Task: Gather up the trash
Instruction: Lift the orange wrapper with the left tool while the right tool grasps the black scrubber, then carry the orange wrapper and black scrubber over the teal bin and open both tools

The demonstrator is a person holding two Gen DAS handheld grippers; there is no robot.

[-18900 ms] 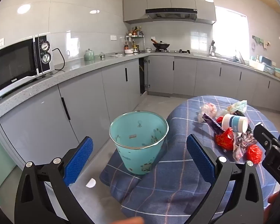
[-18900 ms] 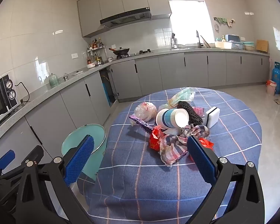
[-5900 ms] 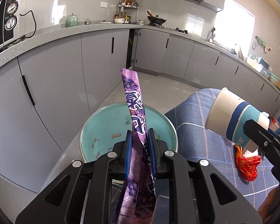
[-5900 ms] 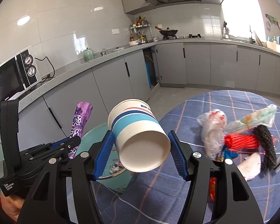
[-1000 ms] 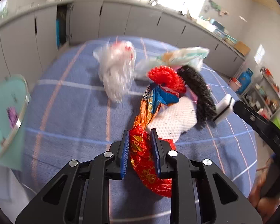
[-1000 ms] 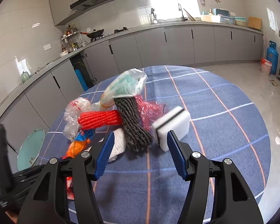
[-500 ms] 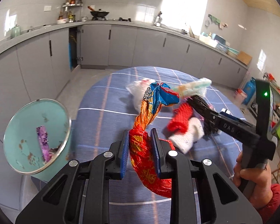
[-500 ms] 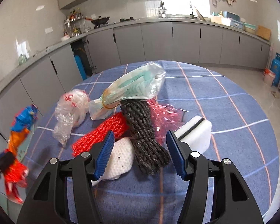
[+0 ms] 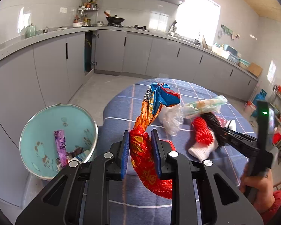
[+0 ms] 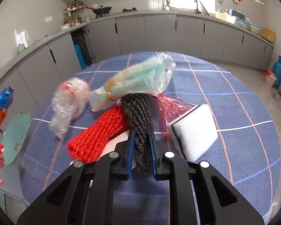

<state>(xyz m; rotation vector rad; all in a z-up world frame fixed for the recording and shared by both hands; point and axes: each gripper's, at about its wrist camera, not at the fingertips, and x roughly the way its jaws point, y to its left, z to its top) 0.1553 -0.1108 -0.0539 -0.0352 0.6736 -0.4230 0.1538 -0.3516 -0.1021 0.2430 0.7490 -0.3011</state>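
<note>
- One round table point(image 10: 215, 78) under a blue checked cloth fills my view; grey cabinets point(image 9: 136, 54) and a grey worktop run along the walls behind, with a wok point(image 9: 115, 19) on the hob and a bright window point(image 9: 196, 16) past it.
- Grey floor point(image 9: 95, 91) between table and cabinets.
- My left gripper point(image 9: 140, 150) is pinched on a red-orange wrapper point(image 9: 146, 161); its blue end twists upward above the cloth.
- My right gripper point(image 10: 141, 151) is clamped on a black mesh roll point(image 10: 138, 112) lying on the table.
- Just beside the roll: red mesh point(image 10: 97, 131) on its left, touching it; a white sponge point(image 10: 194, 131) on its right; crumpled red film point(image 10: 170, 105) between roll and sponge.
- A clear bag of pale green contents point(image 10: 138, 78) rests across the roll's far end; a clear crumpled bag point(image 10: 69, 101) sits left of it.
- Teal bin point(image 9: 37, 127) stands off the table's left edge, open-topped.
- Inside the bin: a purple wrapper point(image 9: 60, 146) leaning on the wall, and a cup with a blue band point(image 9: 81, 155) partly visible at the bottom, plus scraps I cannot make out.
</note>
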